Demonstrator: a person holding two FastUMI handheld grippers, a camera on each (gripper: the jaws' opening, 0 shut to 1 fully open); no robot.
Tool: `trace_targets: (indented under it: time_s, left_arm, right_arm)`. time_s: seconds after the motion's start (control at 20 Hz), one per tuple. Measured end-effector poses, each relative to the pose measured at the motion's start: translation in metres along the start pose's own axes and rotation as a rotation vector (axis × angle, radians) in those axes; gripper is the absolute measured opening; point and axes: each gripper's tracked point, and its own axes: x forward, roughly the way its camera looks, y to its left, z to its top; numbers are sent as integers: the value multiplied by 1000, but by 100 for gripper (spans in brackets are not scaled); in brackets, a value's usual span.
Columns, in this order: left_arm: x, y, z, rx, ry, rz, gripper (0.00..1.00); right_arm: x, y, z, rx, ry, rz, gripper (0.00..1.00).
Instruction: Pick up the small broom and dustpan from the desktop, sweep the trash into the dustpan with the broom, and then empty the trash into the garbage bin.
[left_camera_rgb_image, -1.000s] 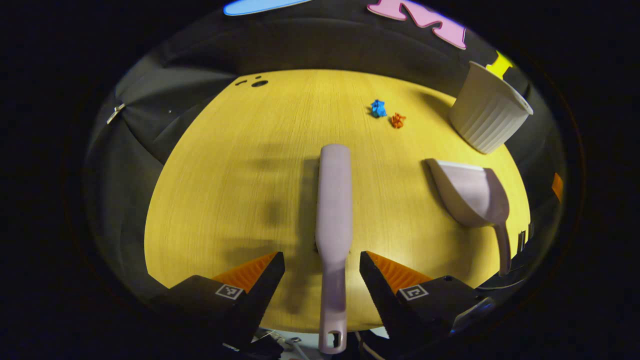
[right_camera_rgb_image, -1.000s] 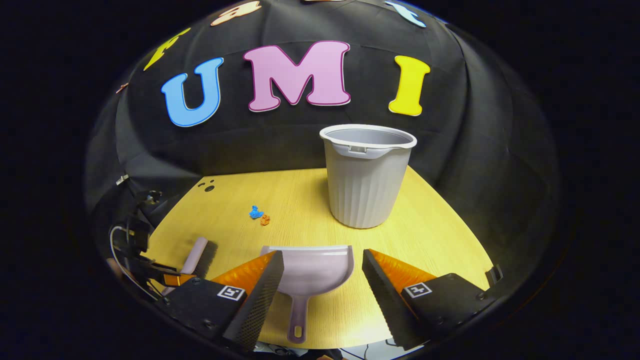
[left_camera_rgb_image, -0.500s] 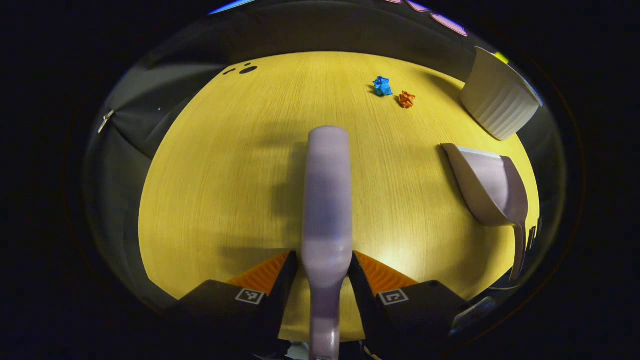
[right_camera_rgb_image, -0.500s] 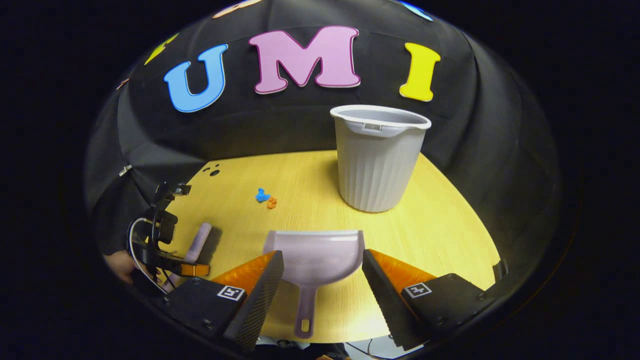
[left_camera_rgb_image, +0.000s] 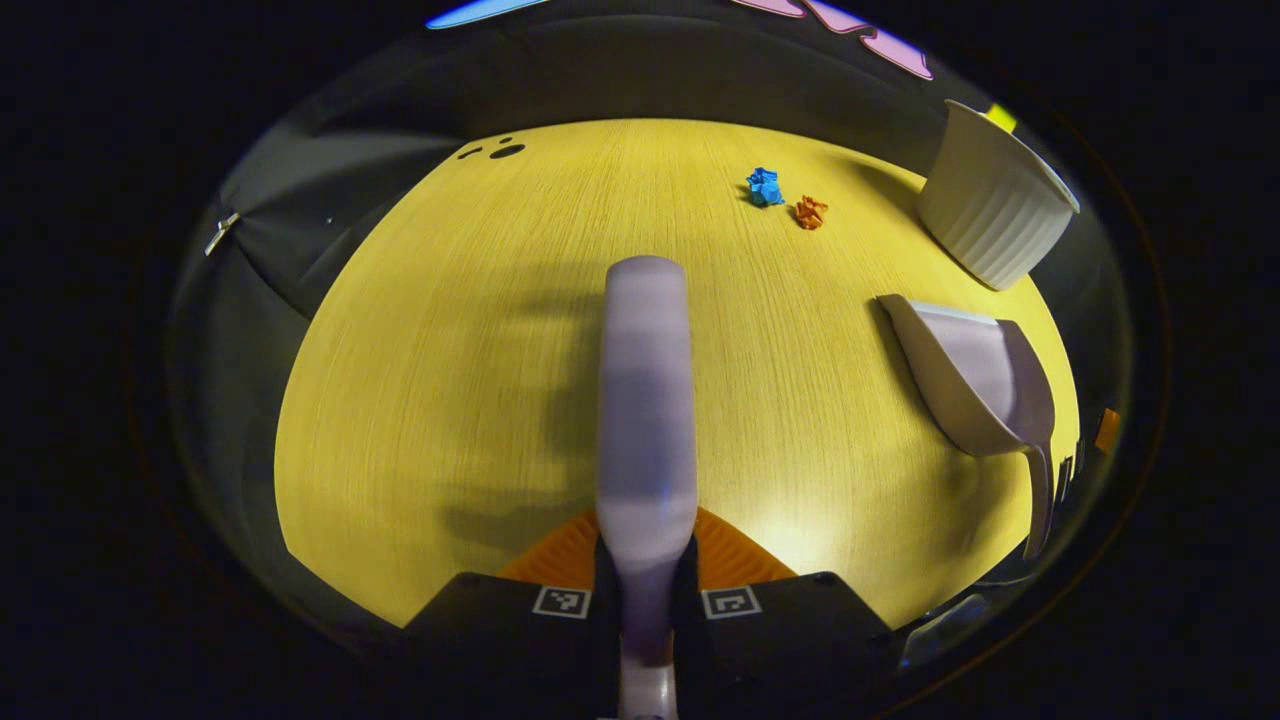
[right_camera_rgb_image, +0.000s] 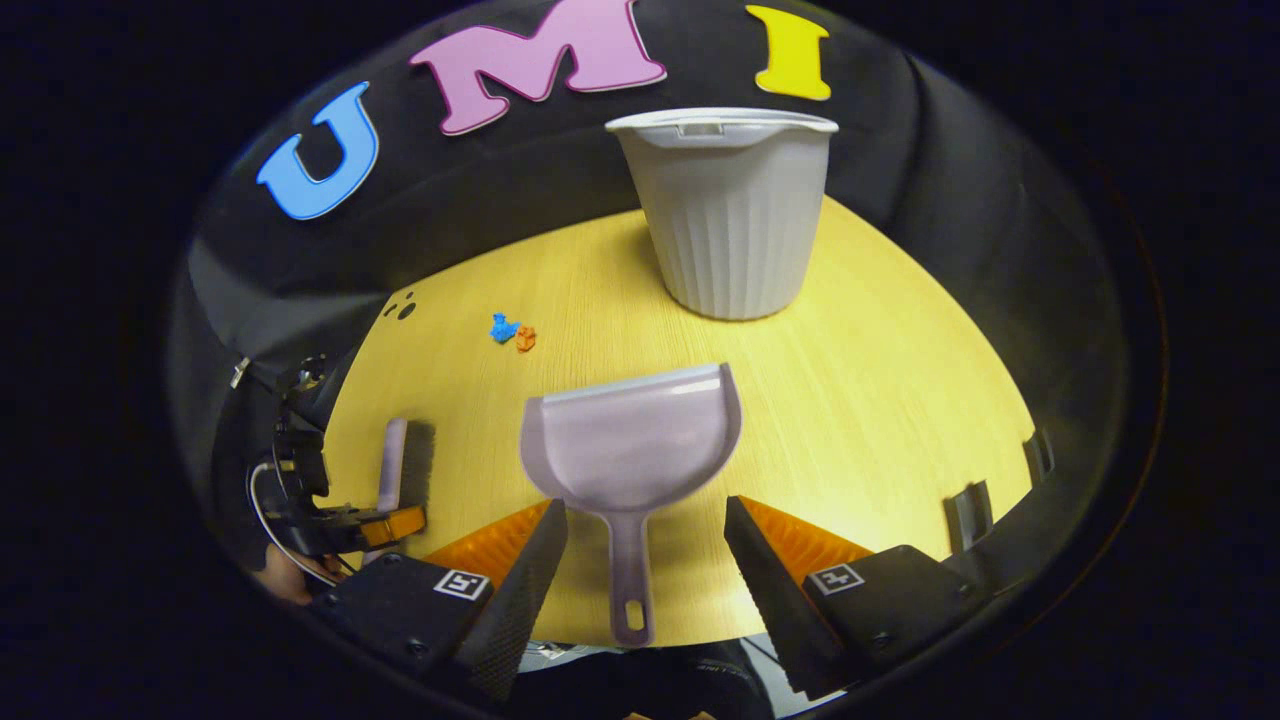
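Here the left gripper (left_camera_rgb_image: 645, 600) clamps the broom (left_camera_rgb_image: 645, 400) by its handle, ready for sweeping; the right gripper (right_camera_rgb_image: 645, 560) spreads wide, straddling the dustpan (right_camera_rgb_image: 632, 450) handle; trash (right_camera_rgb_image: 512, 333) lies ahead-left.

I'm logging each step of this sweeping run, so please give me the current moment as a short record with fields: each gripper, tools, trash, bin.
left gripper: shut on the handle of the small lilac plastic broom
right gripper: open, fingers either side of the lilac plastic dustpan's handle, not pressing it
dustpan: lying on the yellow wooden desktop, mouth toward the bin
trash: crumpled blue paper scrap and crumpled orange paper scrap, side by side on the desktop, unswept
bin: ribbed grey plastic garbage bin, upright beyond the dustpan
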Motion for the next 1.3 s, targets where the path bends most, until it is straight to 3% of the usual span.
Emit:
trace_targets:
  time_s: [0.25, 0.3, 0.55, 0.65, 1.0, 1.15, 1.2, 1.3]
  left_arm:
    - [-32, 13, -5, -2, -102, 14, 22]
    - [-40, 15, -3, 2, -125, 20, 26]
    - [-78, 13, -3, -48, -196, 4, 25]
    - [-89, 14, -3, -61, -210, 8, 29]
    - [-102, 25, -18, -107, -194, 54, 22]
    - [-102, 27, -25, -135, -180, 67, 25]
    - [-102, 29, -25, -137, -179, 75, 22]
    - [-101, 28, -26, -143, -169, 80, 25]
  right_arm:
    - [6, -1, -20, -24, 81, -3, 99]
    - [9, 0, -25, -24, 103, -5, 99]
    - [40, 3, -46, -35, 197, -30, 99]
    - [55, 4, -54, -55, 235, -42, 99]
    - [92, 1, -73, -106, 303, -79, 98]
    - [101, -1, -73, -120, 297, -87, 87]
    - [101, -5, -71, -136, 296, -101, 77]
    - [103, -9, -72, -152, 292, -111, 52]
